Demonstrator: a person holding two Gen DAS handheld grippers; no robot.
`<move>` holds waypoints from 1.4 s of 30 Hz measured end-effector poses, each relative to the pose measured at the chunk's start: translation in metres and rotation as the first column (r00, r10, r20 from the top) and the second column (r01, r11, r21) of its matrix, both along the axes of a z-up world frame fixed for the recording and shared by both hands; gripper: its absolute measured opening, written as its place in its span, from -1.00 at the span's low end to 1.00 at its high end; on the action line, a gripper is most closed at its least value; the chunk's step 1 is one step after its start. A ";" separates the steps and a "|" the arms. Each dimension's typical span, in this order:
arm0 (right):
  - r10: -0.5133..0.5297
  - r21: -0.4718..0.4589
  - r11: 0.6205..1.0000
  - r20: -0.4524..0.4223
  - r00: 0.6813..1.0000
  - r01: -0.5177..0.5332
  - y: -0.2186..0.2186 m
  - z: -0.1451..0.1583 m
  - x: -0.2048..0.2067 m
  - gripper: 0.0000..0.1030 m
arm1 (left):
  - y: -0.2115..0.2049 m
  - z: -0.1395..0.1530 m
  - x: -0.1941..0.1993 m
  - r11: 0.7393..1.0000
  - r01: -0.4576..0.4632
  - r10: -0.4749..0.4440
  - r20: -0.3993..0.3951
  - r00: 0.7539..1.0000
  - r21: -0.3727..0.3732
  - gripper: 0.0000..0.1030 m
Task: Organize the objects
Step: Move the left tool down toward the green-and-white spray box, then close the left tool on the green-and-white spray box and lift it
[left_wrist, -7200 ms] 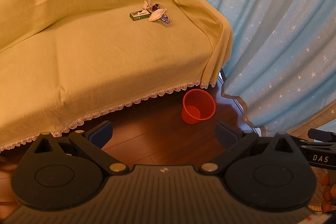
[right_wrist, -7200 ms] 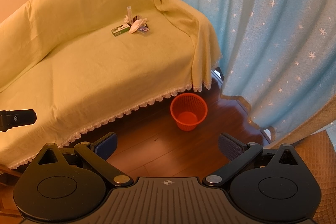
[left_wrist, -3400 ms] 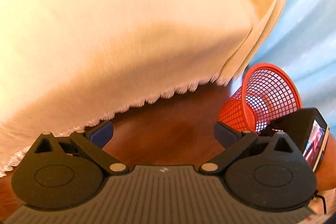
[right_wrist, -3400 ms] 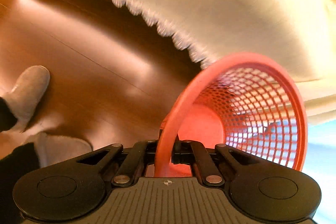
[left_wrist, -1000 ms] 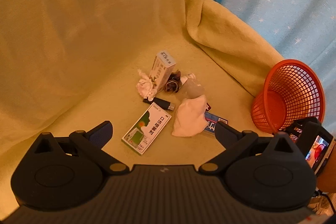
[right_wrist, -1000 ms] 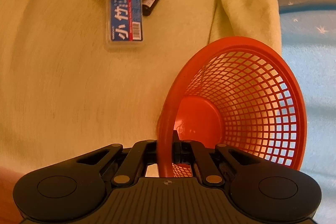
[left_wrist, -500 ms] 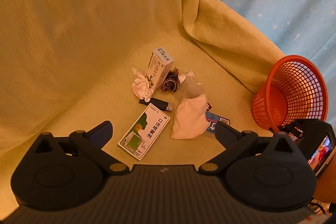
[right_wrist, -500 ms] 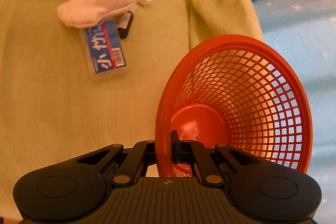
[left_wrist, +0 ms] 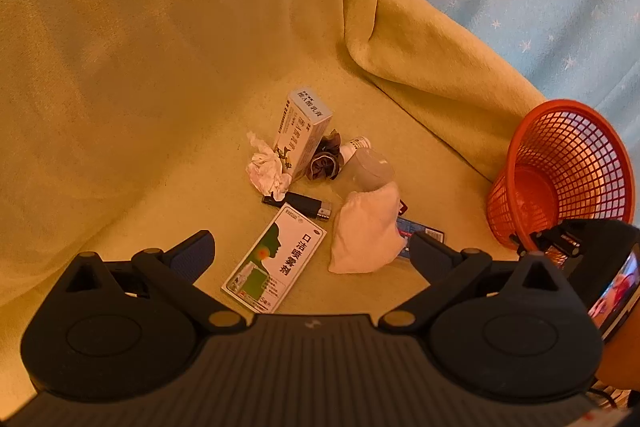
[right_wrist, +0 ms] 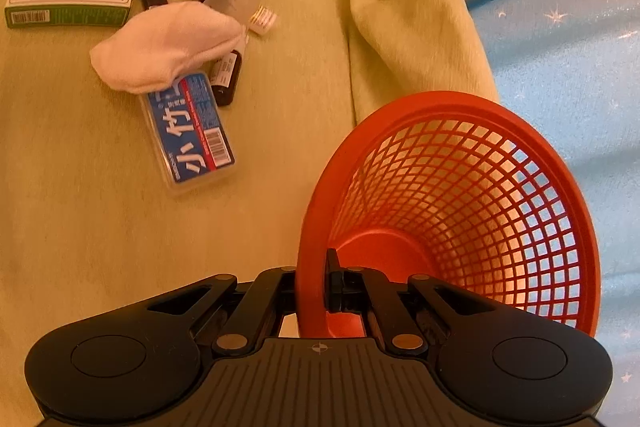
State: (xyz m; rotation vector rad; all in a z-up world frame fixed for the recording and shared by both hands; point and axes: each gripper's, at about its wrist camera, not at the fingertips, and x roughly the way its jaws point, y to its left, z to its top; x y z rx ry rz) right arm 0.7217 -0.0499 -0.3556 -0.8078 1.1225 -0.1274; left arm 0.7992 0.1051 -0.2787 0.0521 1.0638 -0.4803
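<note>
While the right gripper (right_wrist: pixel 312 291) clamps the basket (right_wrist: pixel 460 211) rim at lower right, mouth toward the clutter, the left gripper (left_wrist: pixel 310 247) hangs spread above the box (left_wrist: pixel 276 257), apparently ready to load.

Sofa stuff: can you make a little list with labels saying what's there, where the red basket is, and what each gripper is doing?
place: sofa, yellow cover
basket: red mesh, tilted, empty, beside the pile
right gripper: shut on basket rim
left gripper: open, above the pile, holding nothing
pile: green box, white cloth, blue pack, lighter, upright box, tissue, brown bottle
</note>
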 end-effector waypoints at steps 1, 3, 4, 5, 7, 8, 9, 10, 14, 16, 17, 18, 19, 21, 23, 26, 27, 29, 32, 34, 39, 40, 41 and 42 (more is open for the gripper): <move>-0.006 0.001 1.000 0.004 1.000 0.006 0.000 0.000 0.001 -1.00 | 0.000 -0.002 0.001 1.000 0.006 -0.006 0.003 1.000 0.003 0.97; -0.018 0.007 1.000 0.009 1.000 0.018 0.002 -0.001 0.002 -1.00 | 0.000 -0.005 0.004 1.000 0.012 -0.012 0.003 1.000 0.003 0.96; -0.023 0.008 1.000 0.012 1.000 0.023 0.002 -0.002 0.002 -1.00 | 0.001 -0.007 0.005 1.000 0.016 -0.016 0.003 1.000 0.004 0.96; -0.027 0.009 1.000 0.013 1.000 0.027 0.003 -0.002 0.003 -1.00 | 0.001 -0.010 0.006 1.000 0.018 -0.018 0.003 1.000 0.008 0.96; -0.031 0.010 0.999 0.018 0.999 0.030 0.003 -0.002 0.003 -1.00 | 0.002 -0.015 0.009 1.000 0.026 -0.026 0.003 1.000 0.016 0.95; -0.033 0.010 0.999 0.019 0.999 0.033 0.004 -0.002 0.003 -1.00 | 0.002 -0.018 0.010 0.999 0.031 -0.031 0.004 1.000 0.020 0.95; -0.035 0.011 0.999 0.021 0.999 0.035 0.004 -0.002 0.003 -1.00 | 0.003 -0.021 0.011 0.999 0.038 -0.038 0.004 0.999 0.024 0.95; -0.036 0.011 0.999 0.022 0.999 0.036 0.004 -0.002 0.003 -1.00 | 0.003 -0.024 0.012 0.998 0.049 -0.049 0.005 0.999 0.030 0.95; -0.035 0.007 0.999 0.021 0.999 0.035 0.005 -0.003 0.002 -1.00 | 0.003 -0.039 0.017 0.995 0.086 -0.086 0.001 0.996 0.052 0.89; -0.039 0.008 0.999 0.021 0.999 0.039 0.005 -0.003 0.001 -1.00 | 0.004 -0.047 0.020 0.995 0.087 -0.086 -0.007 0.996 0.052 0.88; -0.041 0.009 0.999 0.021 0.999 0.041 0.005 -0.003 0.001 -1.00 | 0.004 -0.051 0.021 0.995 0.089 -0.089 -0.008 0.996 0.055 0.87; -0.042 0.009 0.999 0.022 0.999 0.042 0.005 -0.003 0.001 -1.00 | 0.004 -0.056 0.022 0.994 0.093 -0.092 -0.010 0.996 0.062 0.86; -0.043 0.008 0.999 0.023 0.999 0.042 0.006 -0.003 0.001 -1.00 | 0.004 -0.061 0.024 0.993 0.100 -0.099 -0.013 0.995 0.069 0.84; -0.048 0.011 0.999 0.025 0.999 0.048 0.006 -0.003 0.000 -1.00 | 0.002 -0.072 0.025 0.989 0.125 -0.124 -0.020 0.992 0.081 0.80; -0.053 0.014 0.999 0.027 0.998 0.053 0.006 -0.003 0.000 -1.00 | -0.002 -0.082 0.025 0.981 0.166 -0.165 -0.014 0.986 0.101 0.78; -0.059 0.018 0.998 0.032 0.998 0.058 0.006 -0.003 0.000 -1.00 | -0.011 -0.096 0.024 0.960 0.242 -0.243 -0.011 0.970 0.144 0.69; -0.060 0.020 0.998 0.033 0.998 0.059 0.006 -0.003 0.000 -1.00 | -0.013 -0.102 0.024 0.951 0.264 -0.266 -0.011 0.964 0.160 0.66; -0.061 0.022 0.998 0.036 0.997 0.060 0.006 -0.003 0.001 -1.00 | -0.017 -0.112 0.026 0.938 0.292 -0.293 -0.023 0.956 0.185 0.54; -0.064 0.025 0.998 0.039 0.997 0.063 0.005 -0.003 0.001 -1.00 | -0.019 -0.125 0.030 0.922 0.320 -0.320 -0.038 0.947 0.220 0.30; -0.065 0.026 0.998 0.041 0.997 0.064 0.005 -0.003 0.001 -1.00 | -0.019 -0.129 0.032 0.917 0.331 -0.330 -0.045 0.943 0.223 0.26; -0.065 0.027 0.998 0.041 0.997 0.064 0.006 -0.003 0.001 -1.00 | -0.022 -0.132 0.029 0.902 0.360 -0.358 -0.051 0.932 0.240 0.04; -0.065 0.027 0.998 0.041 0.997 0.064 0.006 -0.003 0.001 -1.00 | -0.022 -0.131 0.030 0.903 0.357 -0.354 -0.057 0.933 0.239 0.02; -0.063 0.025 0.998 0.041 0.997 0.062 0.006 -0.003 0.001 -1.00 | -0.021 -0.130 0.030 0.907 0.351 -0.346 -0.063 0.936 0.235 0.01; -0.062 0.025 0.998 0.041 0.997 0.061 0.006 -0.003 0.000 -1.00 | -0.020 -0.129 0.030 0.909 0.345 -0.339 -0.066 0.939 0.234 0.00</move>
